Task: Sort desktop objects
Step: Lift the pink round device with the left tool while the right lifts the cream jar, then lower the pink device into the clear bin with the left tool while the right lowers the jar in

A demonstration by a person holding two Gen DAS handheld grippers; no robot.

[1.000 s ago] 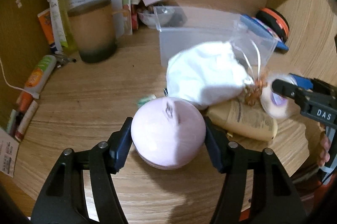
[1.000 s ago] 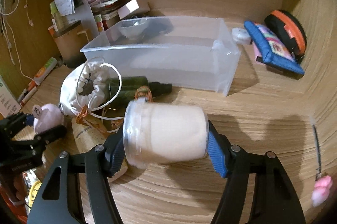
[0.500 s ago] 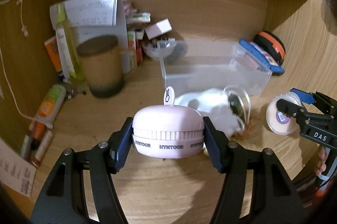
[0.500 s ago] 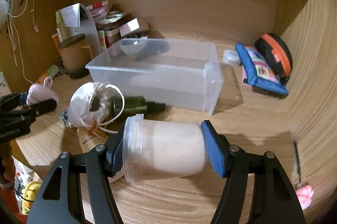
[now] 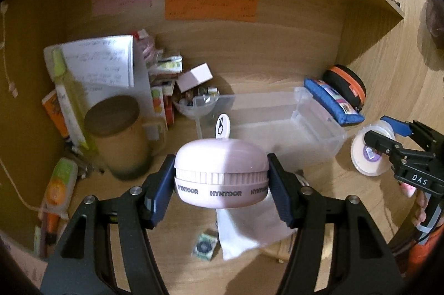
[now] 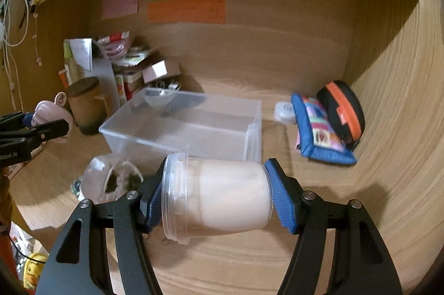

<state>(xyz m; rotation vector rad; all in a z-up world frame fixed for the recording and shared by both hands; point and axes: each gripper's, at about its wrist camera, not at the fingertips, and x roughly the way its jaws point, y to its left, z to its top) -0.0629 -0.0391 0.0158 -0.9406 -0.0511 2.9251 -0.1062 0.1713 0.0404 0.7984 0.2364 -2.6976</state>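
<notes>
- Wooden desk alcove (image 6: 249, 261) with coloured notes on the back wall, their writing blurred.
- Left gripper (image 5: 221, 185) clamps a pink round gadget (image 5: 221, 170) above the desk, hiding part of a white pouch (image 5: 249, 228).
- Right gripper (image 6: 215, 196) clamps a sideways lidded jar (image 6: 219, 195); contents unclear.
- Clear bin (image 6: 188, 128) stands behind, apart.

Left gripper (image 5: 222, 178), right gripper (image 6: 216, 198) — both clamped, aloft
</notes>
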